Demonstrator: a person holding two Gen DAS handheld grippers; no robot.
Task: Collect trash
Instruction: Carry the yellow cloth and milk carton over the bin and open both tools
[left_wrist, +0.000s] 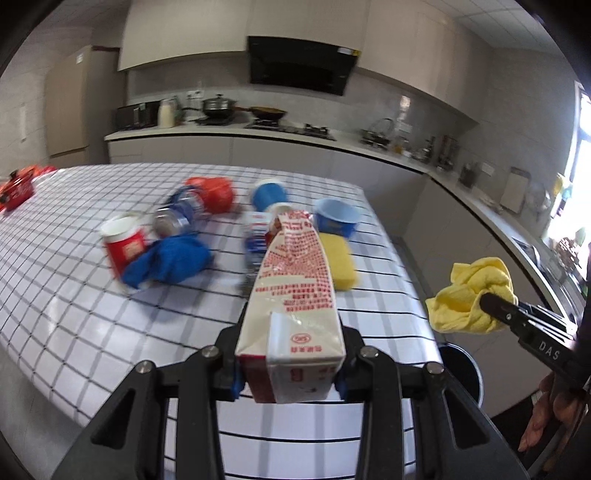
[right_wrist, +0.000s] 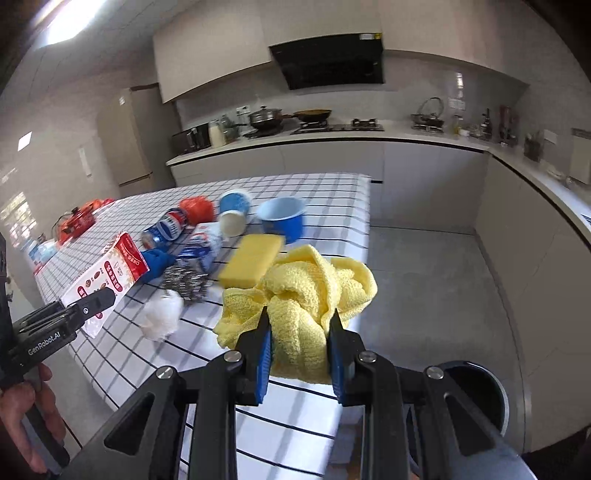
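My left gripper (left_wrist: 290, 354) is shut on a red-and-white milk carton (left_wrist: 291, 295), held above the checked table (left_wrist: 74, 332); the carton also shows in the right wrist view (right_wrist: 107, 280). My right gripper (right_wrist: 299, 332) is shut on a crumpled yellow cloth (right_wrist: 306, 295), held past the table's right edge above a dark round bin (right_wrist: 476, 391); the cloth also shows in the left wrist view (left_wrist: 469, 295). On the table lie a yellow sponge (left_wrist: 338, 264), a blue cloth (left_wrist: 170, 262), a red cup (left_wrist: 123, 243), a crushed can (left_wrist: 175, 218) and a steel scourer (right_wrist: 186, 284).
A blue bowl (left_wrist: 336, 216), a blue cup (left_wrist: 267, 195), an orange mesh ball (left_wrist: 214, 194) and a white wad (right_wrist: 162, 317) also lie on the table. A red pot (left_wrist: 16, 186) sits at its far left. Kitchen counters (left_wrist: 461, 192) run behind and to the right.
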